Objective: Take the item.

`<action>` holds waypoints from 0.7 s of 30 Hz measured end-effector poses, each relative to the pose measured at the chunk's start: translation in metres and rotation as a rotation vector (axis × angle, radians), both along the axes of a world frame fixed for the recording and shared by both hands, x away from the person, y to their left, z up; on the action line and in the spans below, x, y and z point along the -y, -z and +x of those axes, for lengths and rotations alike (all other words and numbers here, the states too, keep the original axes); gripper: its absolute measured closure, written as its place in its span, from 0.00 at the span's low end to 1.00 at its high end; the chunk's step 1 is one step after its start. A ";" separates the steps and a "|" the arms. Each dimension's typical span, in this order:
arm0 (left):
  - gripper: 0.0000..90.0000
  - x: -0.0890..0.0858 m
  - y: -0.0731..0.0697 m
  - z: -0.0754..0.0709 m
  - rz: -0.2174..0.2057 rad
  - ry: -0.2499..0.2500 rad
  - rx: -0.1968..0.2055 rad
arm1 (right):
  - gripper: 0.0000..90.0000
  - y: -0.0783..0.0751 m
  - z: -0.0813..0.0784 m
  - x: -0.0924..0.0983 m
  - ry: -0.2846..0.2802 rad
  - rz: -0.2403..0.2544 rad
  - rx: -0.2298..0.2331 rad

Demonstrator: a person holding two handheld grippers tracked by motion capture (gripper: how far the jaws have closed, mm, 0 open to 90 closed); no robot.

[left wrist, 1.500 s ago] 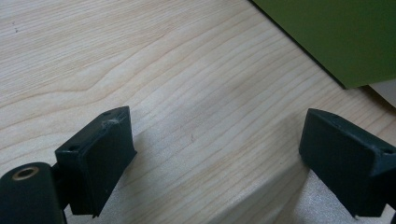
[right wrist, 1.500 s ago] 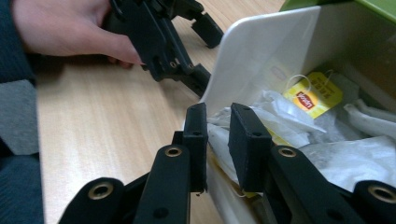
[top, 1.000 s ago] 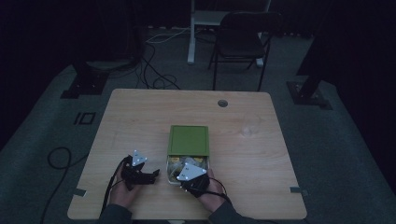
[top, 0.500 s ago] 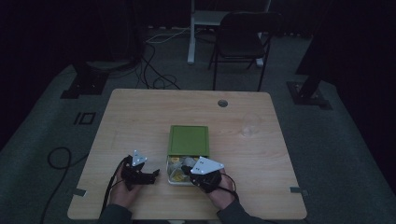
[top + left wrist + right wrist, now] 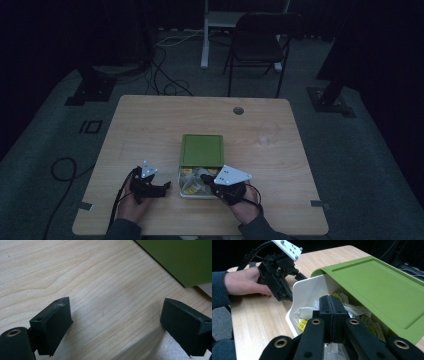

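Teabags (image 5: 308,312) are lying in a heap inside the white box (image 5: 184,189), which is sitting near the table's (image 5: 150,125) front edge, about midway along it. Its green lid (image 5: 202,149) is lying slid back toward the far edge, leaving the near part of the box uncovered, and I judge it is placed that way to give my tongs a way in.

I am holding the right gripper (image 5: 329,306) over that uncovered part, pointing down into the heap. Its jaws are pressed fully together. A slip of white paper is showing just below them in the right gripper view, but I cannot tell whether they are pinching it or merely closed above it.

I am resting the left gripper (image 5: 162,187) on the table just to the left of the box, near the front edge, apart from it. Its jaws are standing wide, with bare wood between them in the left gripper view and a corner of the green lid at the upper right. I am guessing it is waiting there to steady the box if the right one tugs on it.
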State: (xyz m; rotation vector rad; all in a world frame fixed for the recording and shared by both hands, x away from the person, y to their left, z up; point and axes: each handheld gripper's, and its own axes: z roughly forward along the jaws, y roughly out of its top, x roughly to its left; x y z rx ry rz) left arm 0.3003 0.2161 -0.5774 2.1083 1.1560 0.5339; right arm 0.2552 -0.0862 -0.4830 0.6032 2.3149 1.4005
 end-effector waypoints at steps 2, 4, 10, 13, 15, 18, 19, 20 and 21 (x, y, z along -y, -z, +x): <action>0.12 0.000 0.000 0.000 0.000 0.000 0.000 | 1.00 -0.001 -0.001 0.001 -0.001 0.005 0.003; 0.12 0.000 0.000 0.000 0.000 0.000 0.000 | 1.00 -0.003 -0.002 0.002 -0.001 0.010 0.005; 0.12 0.000 0.000 0.000 0.000 0.000 0.000 | 1.00 -0.009 -0.002 0.006 -0.003 0.026 0.004; 0.12 0.000 0.000 0.000 0.000 0.000 0.000 | 1.00 -0.010 -0.001 0.008 -0.002 0.035 0.001; 0.12 0.000 0.000 0.000 0.000 0.000 0.000 | 1.00 -0.011 0.000 0.010 0.000 0.041 -0.001; 0.12 0.000 0.000 0.000 0.000 0.000 0.000 | 1.00 -0.012 0.000 0.012 0.004 0.044 0.003; 0.12 0.000 0.000 0.000 0.000 0.000 0.000 | 1.00 -0.012 0.000 0.012 0.005 0.045 0.004; 0.12 0.000 0.000 0.000 0.000 0.000 0.000 | 1.00 -0.012 0.000 0.012 0.005 0.045 0.004; 0.12 0.000 0.000 0.000 0.000 0.000 0.000 | 1.00 -0.013 0.000 0.013 0.005 0.046 0.005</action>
